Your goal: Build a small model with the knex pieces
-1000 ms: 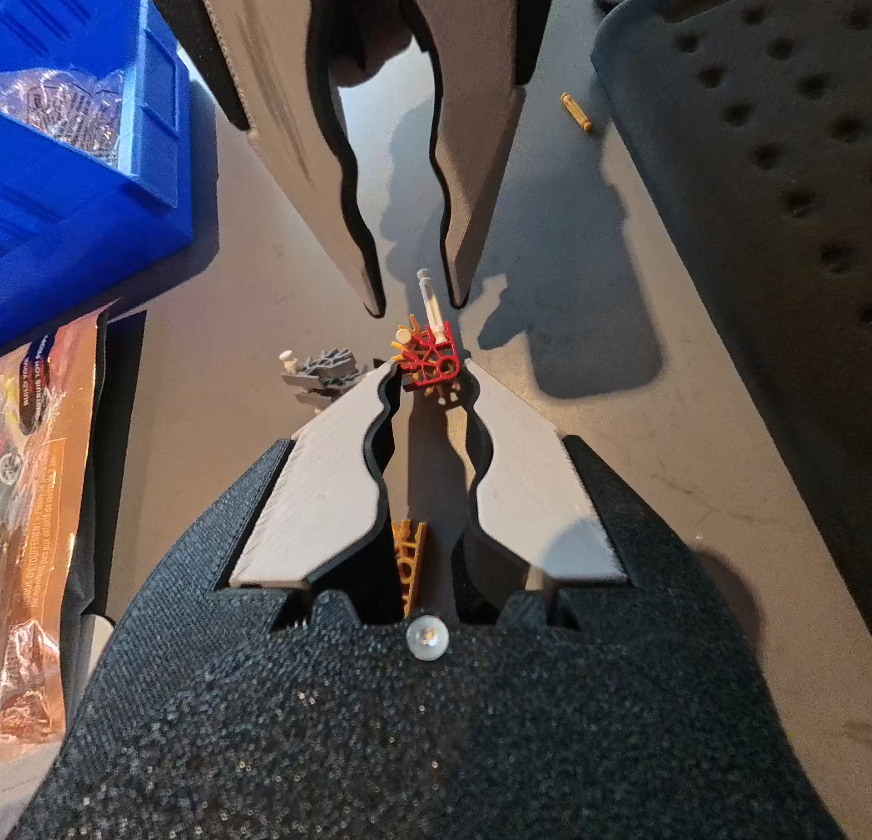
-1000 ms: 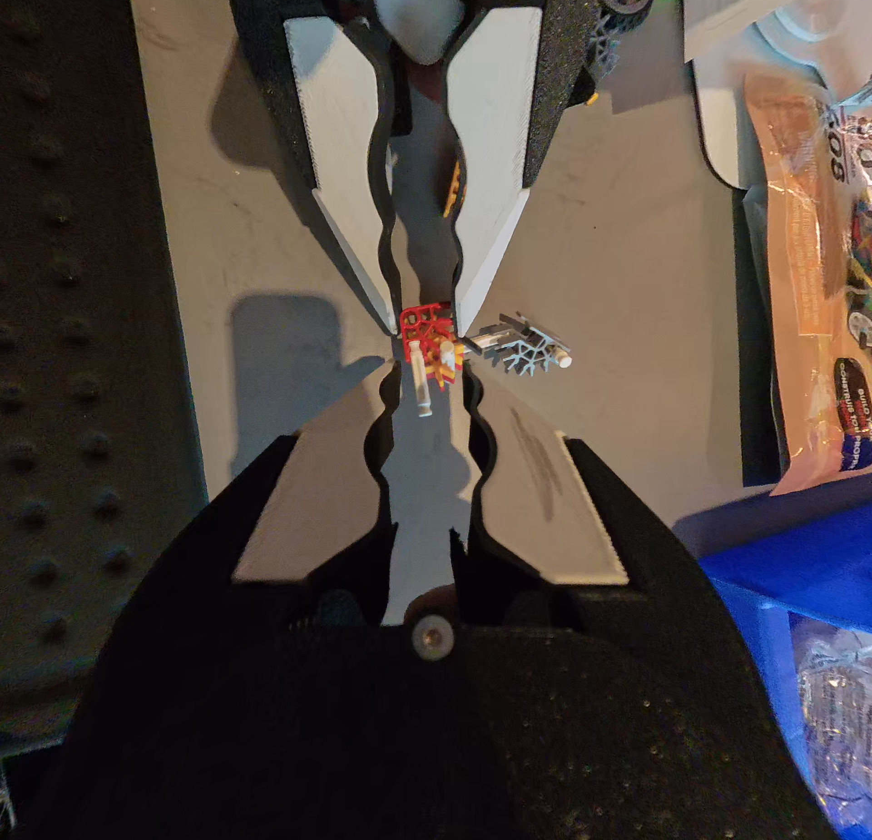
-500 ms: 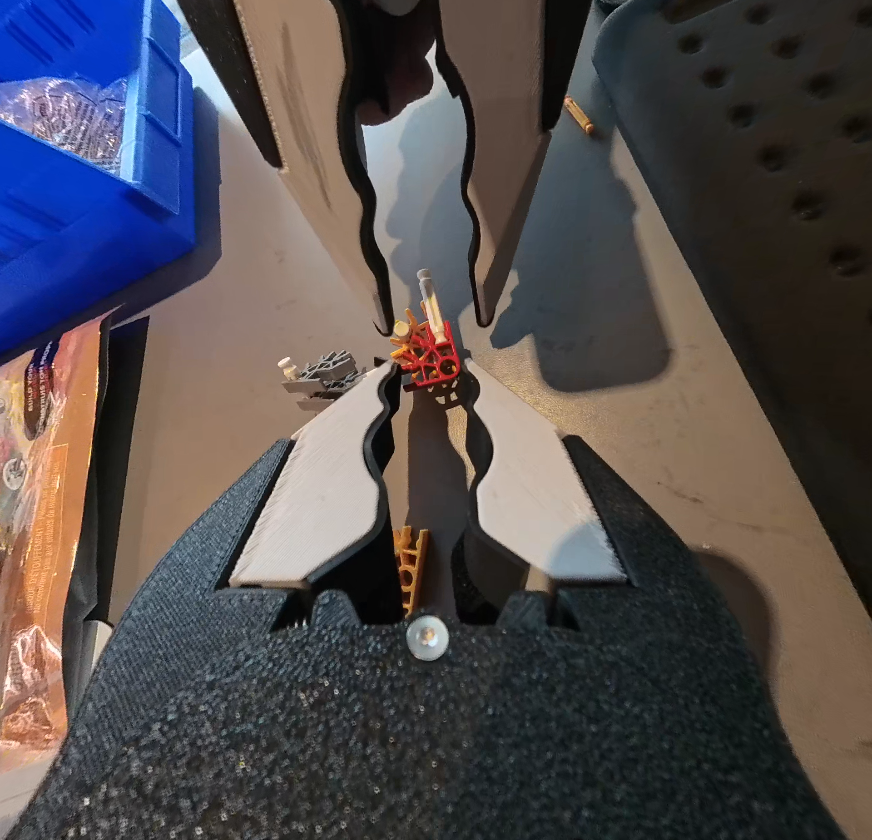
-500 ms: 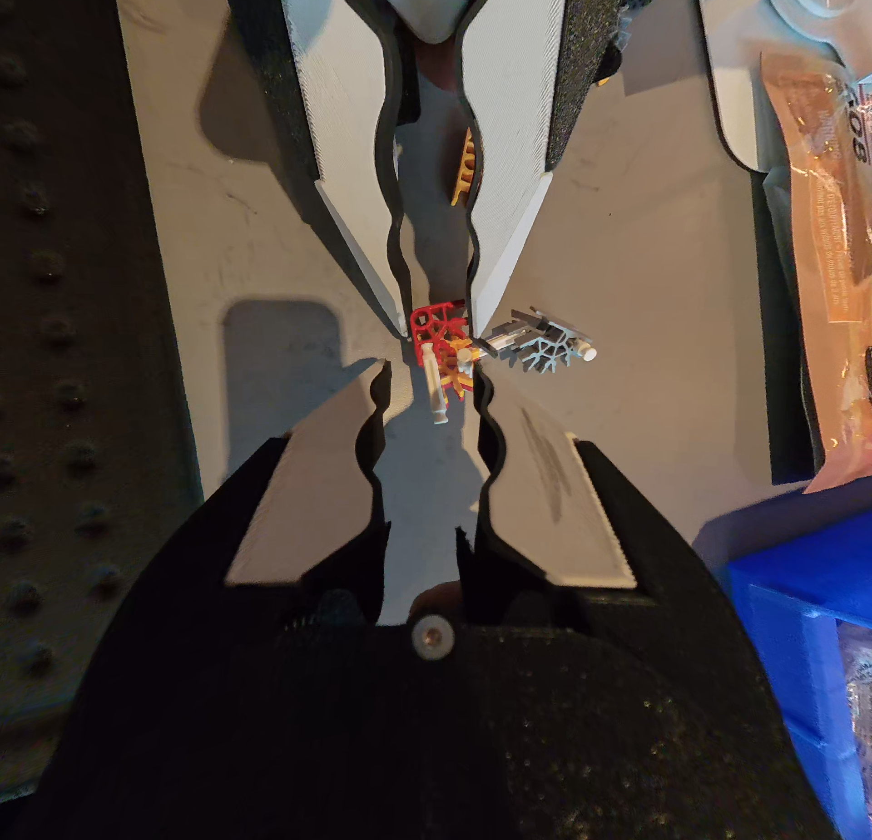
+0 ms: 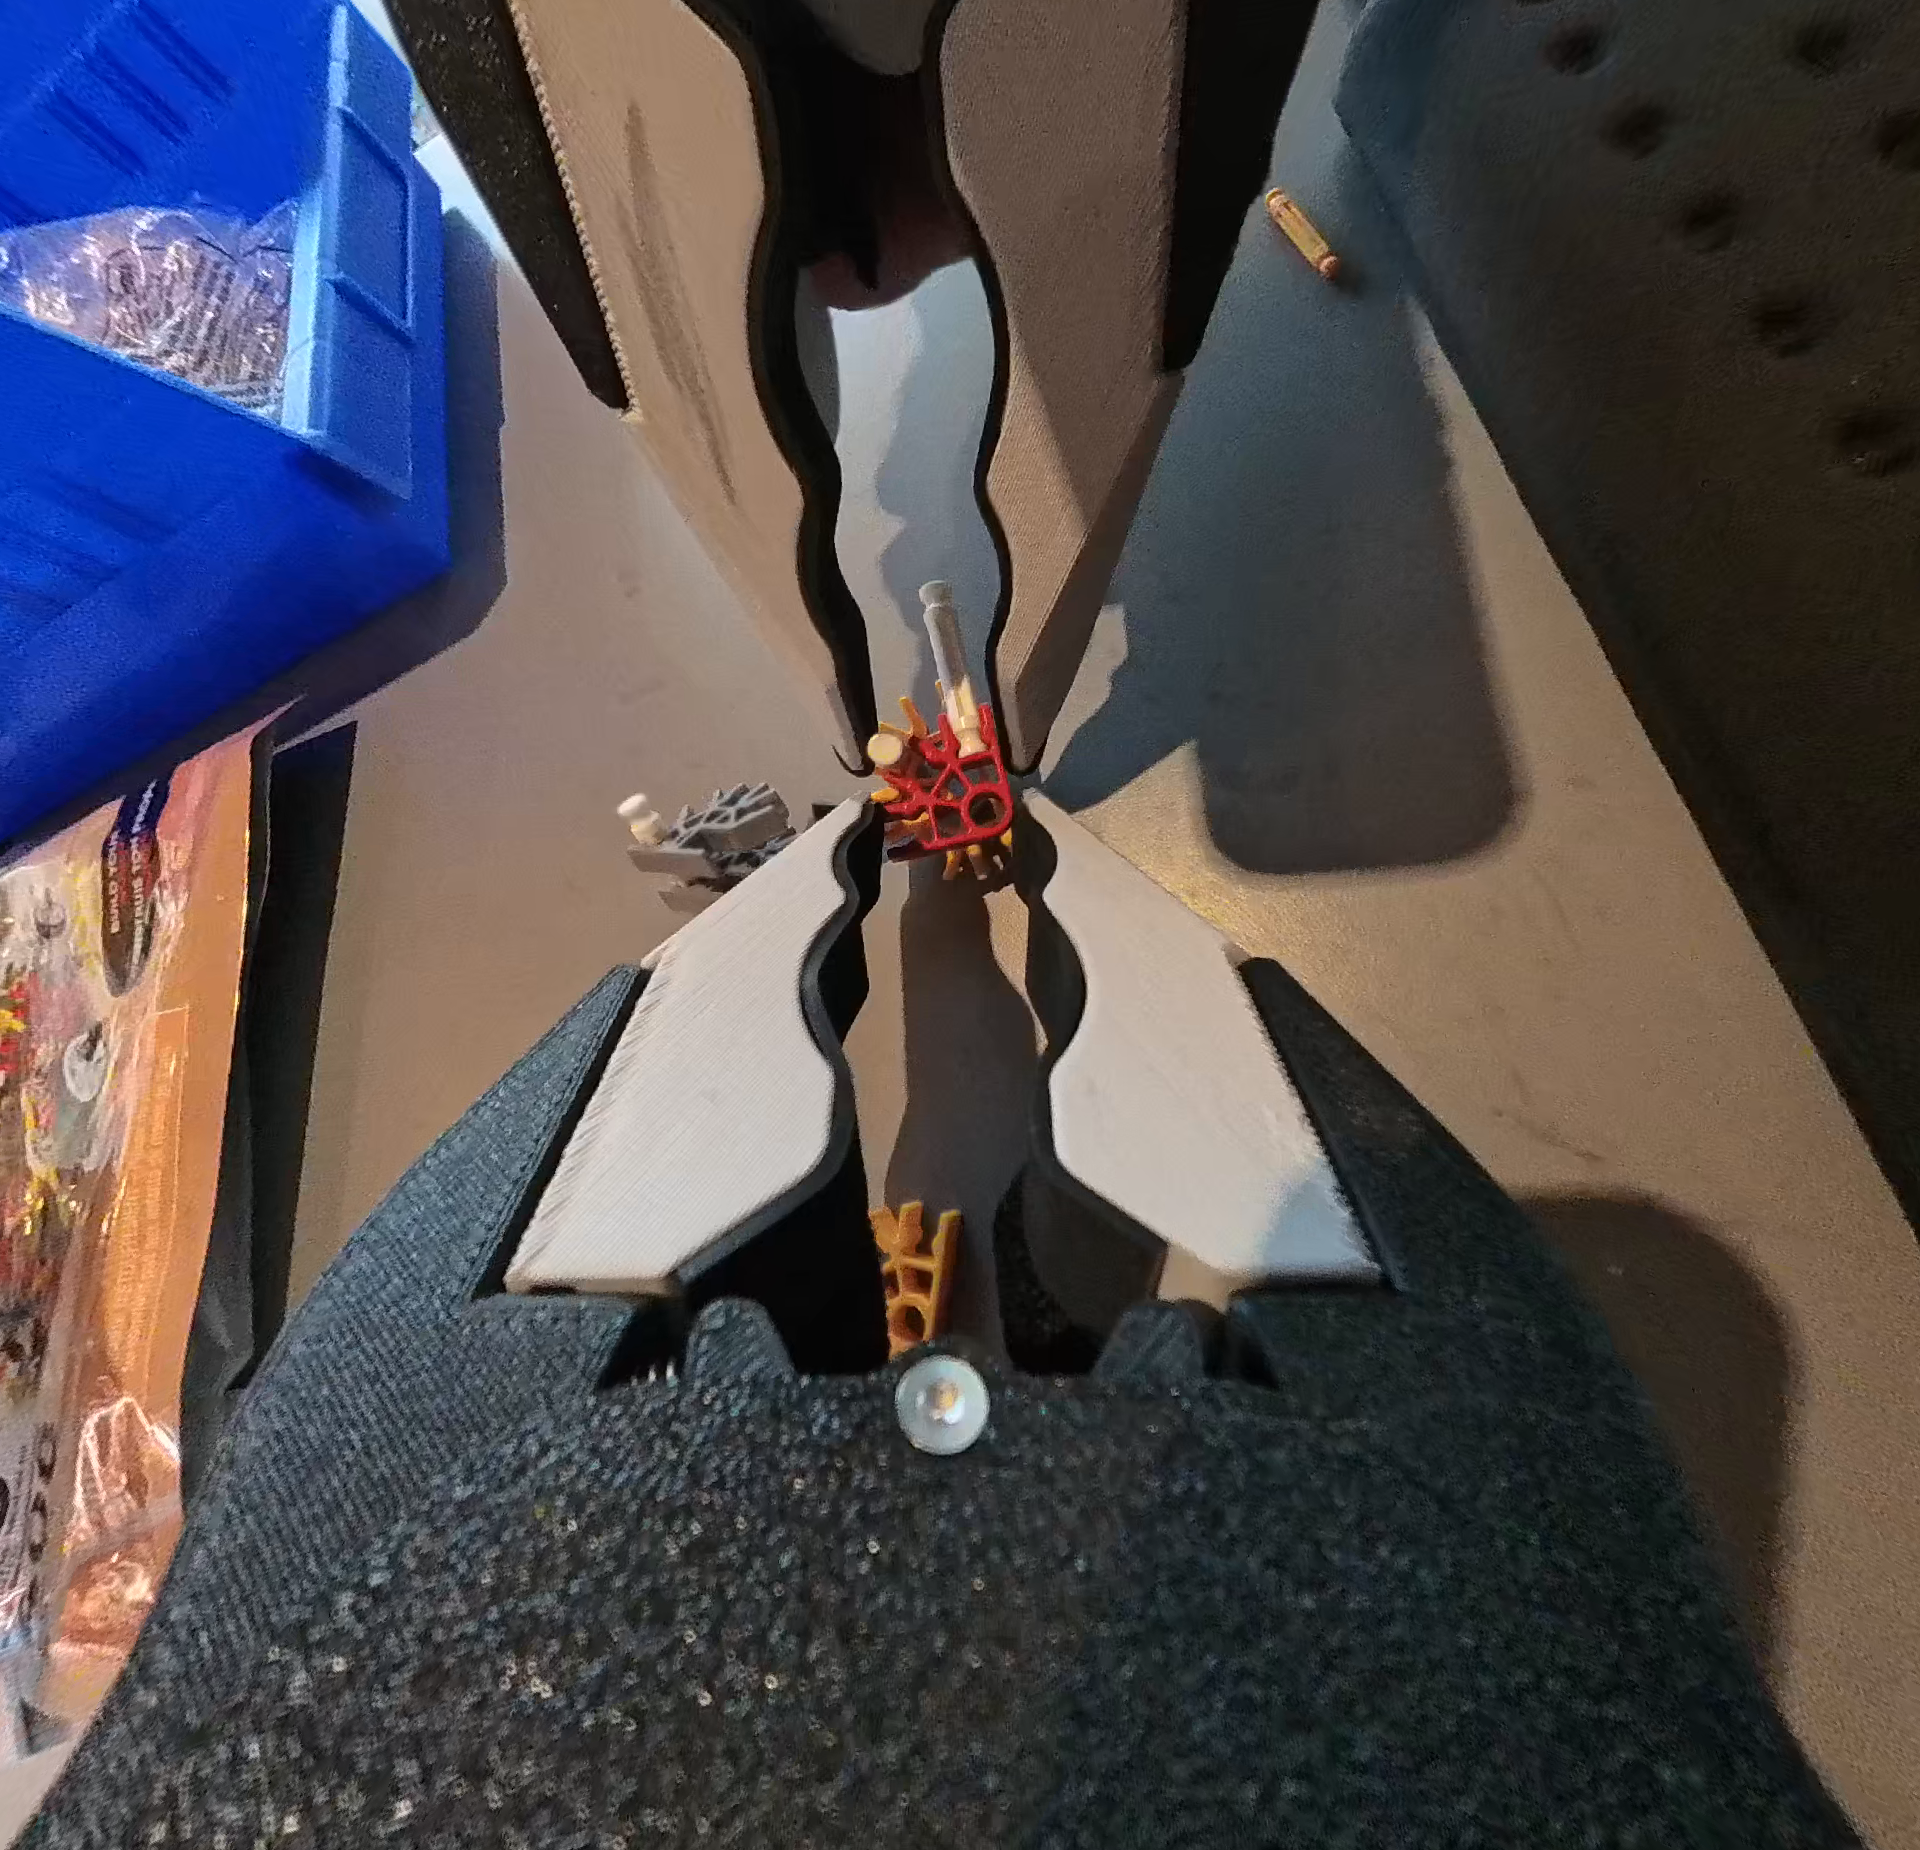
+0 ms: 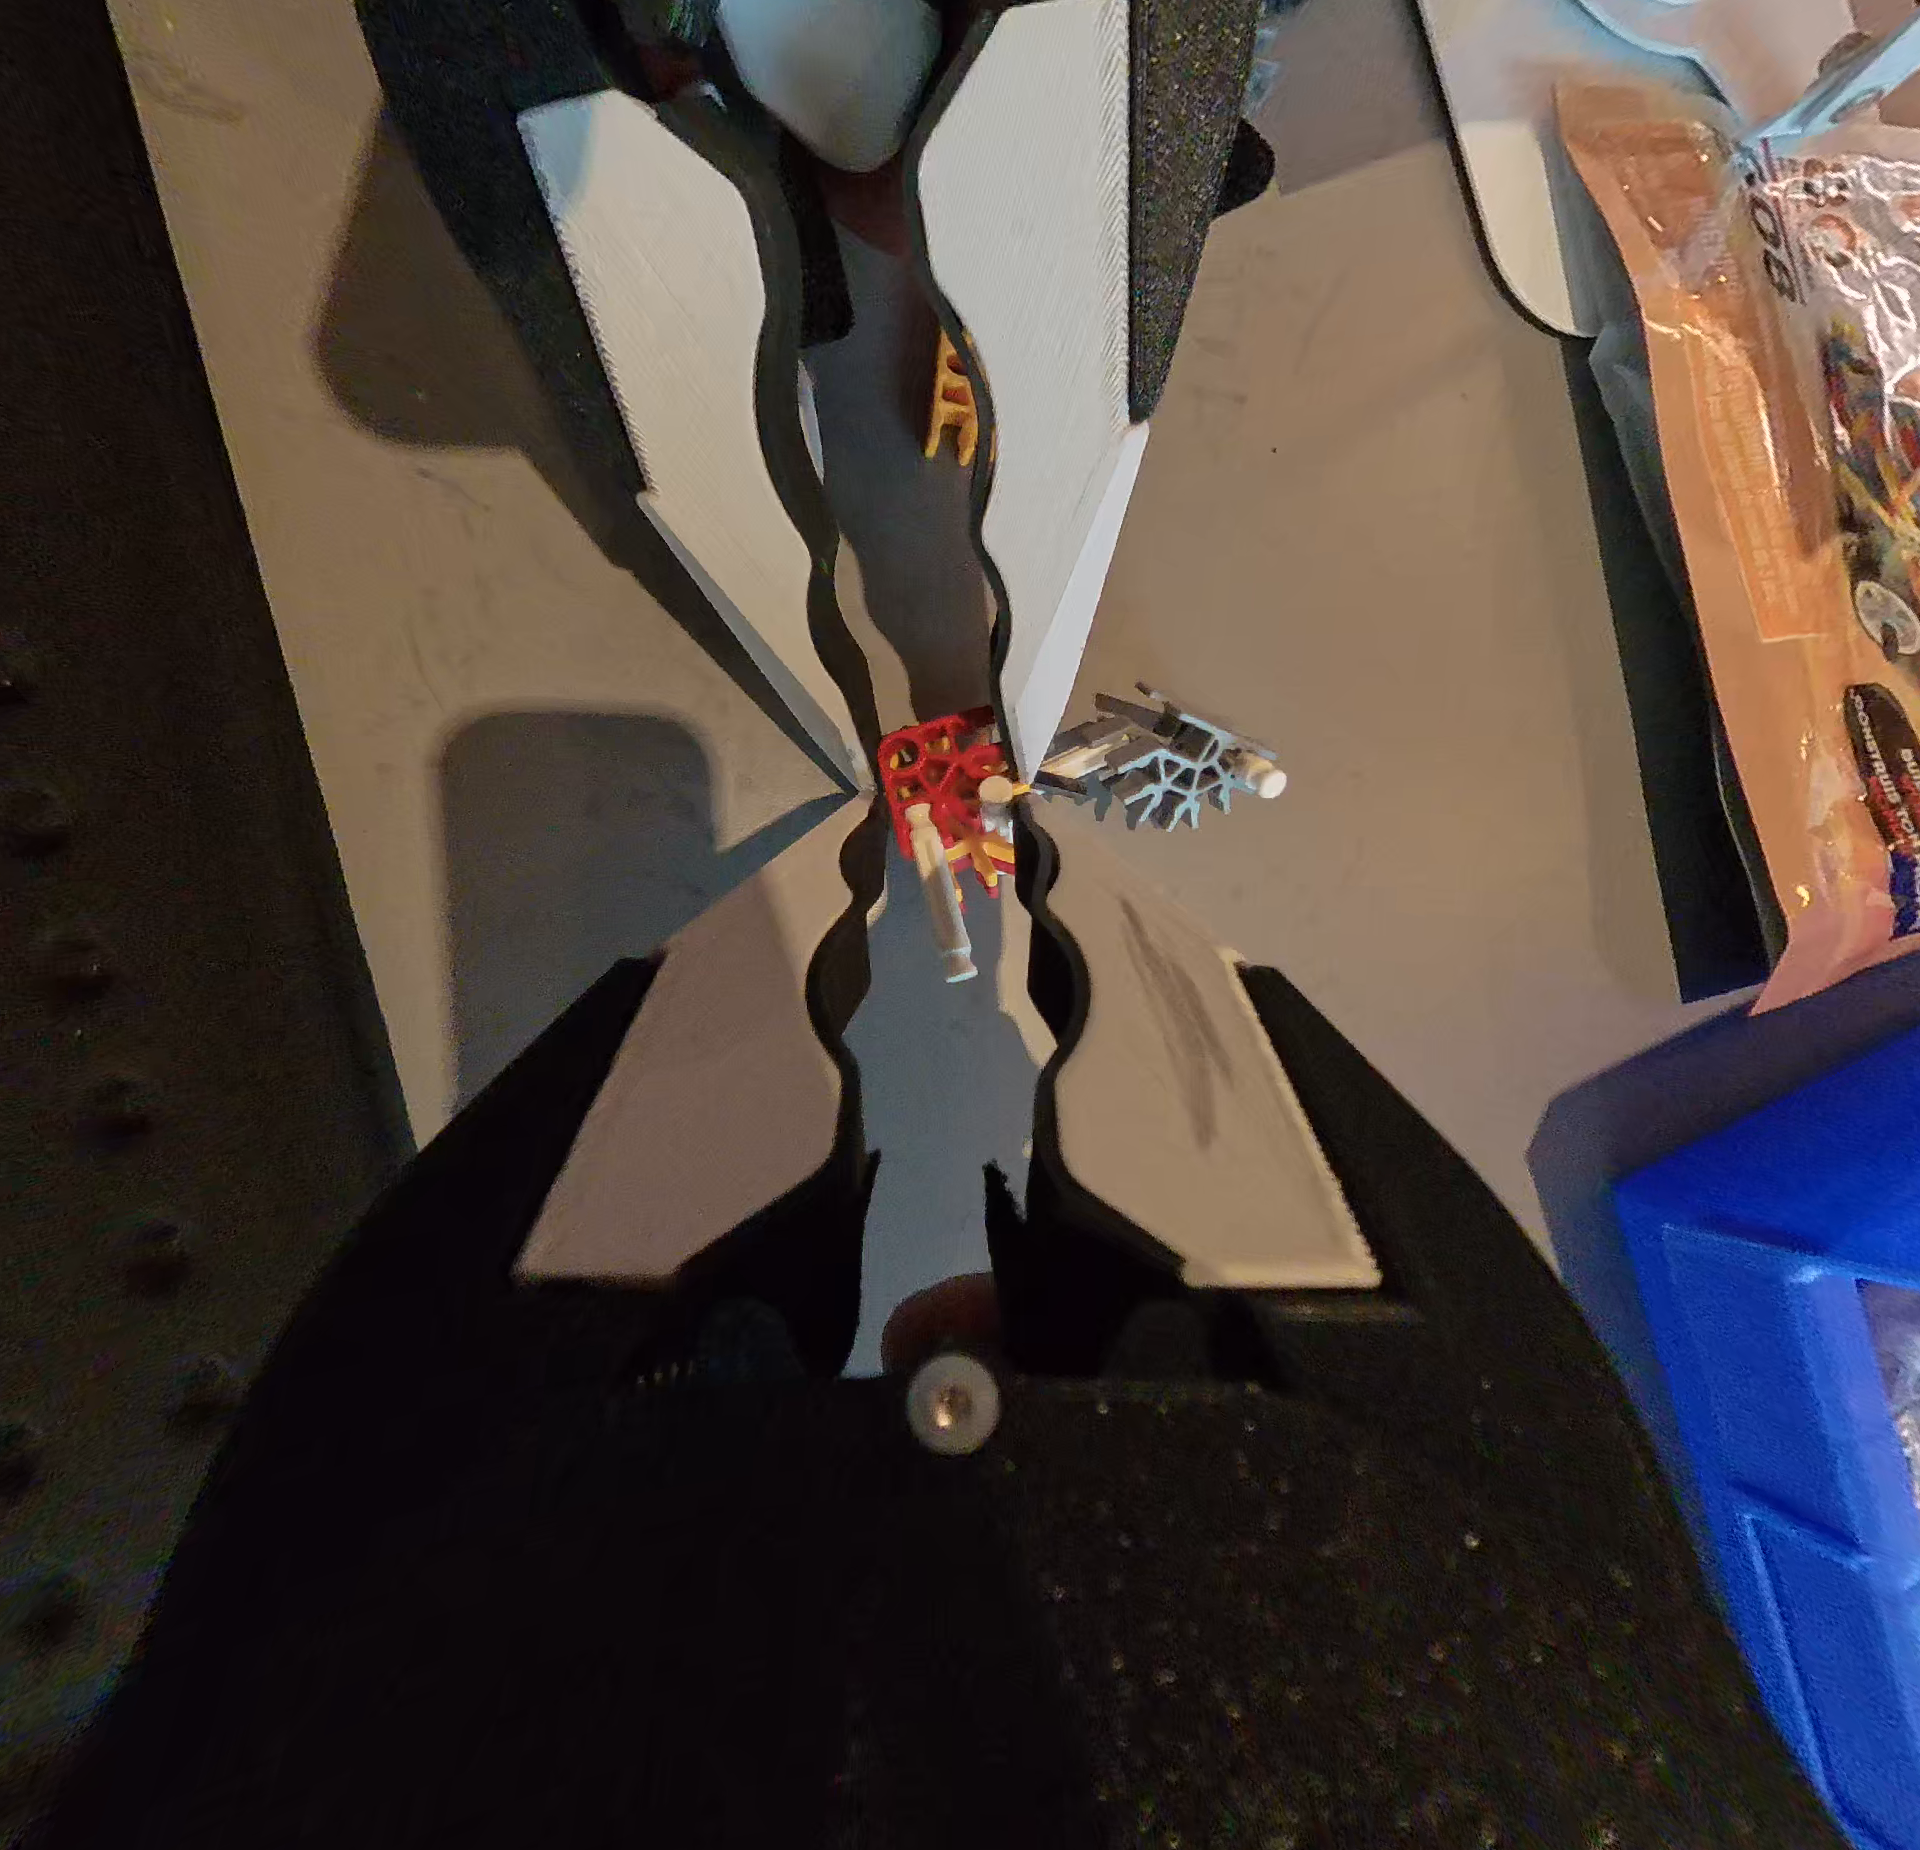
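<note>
Both pairs of tongs meet nose to nose at centre frame: the left tongs (image 5: 943,821) are clamped on the red connector cluster (image 5: 951,801), and the right tongs (image 6: 940,824) look closed on the same cluster from the opposite side, the white rod (image 6: 948,915) sticking out between their fingers. Just beside it lies a grey snowflake-shaped piece (image 6: 1169,777) on the worktop (image 5: 1299,927). There's a blue bin (image 5: 197,470) at upper left of the left wrist view, an orange bag (image 6: 1766,470) at right in the right wrist view.
</note>
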### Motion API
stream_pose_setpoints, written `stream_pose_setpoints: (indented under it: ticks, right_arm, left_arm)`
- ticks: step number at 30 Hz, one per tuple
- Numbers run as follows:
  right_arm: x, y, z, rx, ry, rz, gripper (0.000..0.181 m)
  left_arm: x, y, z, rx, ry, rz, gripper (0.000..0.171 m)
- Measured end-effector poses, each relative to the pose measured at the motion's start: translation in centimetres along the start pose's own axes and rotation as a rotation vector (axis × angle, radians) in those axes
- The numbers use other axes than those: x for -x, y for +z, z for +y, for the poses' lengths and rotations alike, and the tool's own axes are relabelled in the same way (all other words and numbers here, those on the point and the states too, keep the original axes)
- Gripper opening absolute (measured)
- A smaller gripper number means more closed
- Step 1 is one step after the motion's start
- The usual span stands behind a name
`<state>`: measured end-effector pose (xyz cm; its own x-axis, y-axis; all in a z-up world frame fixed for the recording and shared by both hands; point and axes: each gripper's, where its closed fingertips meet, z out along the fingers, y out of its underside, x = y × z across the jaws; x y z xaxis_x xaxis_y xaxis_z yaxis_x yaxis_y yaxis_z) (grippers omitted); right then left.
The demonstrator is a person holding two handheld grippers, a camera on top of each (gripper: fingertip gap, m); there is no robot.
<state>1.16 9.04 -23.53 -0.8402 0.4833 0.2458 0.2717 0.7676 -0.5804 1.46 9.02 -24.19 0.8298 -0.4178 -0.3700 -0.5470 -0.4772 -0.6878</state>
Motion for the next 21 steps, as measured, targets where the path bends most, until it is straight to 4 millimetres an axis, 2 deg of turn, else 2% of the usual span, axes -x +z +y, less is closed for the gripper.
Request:
stream_pose_setpoints:
  ticks: [10, 21]
  right_arm:
    - [-0.08, -0.23, 0.21, -0.008, 0.050, 0.040, 0.022]
    - [0.14, -0.20, 0.12, -0.003, 0.012, 0.035, 0.019]
  left_arm:
    - [0.10, 0.49, -0.32, -0.016, 0.013, 0.003, 0.022]
    - [0.02, 0.63, -0.48, 0.005, 0.020, -0.001, 0.021]
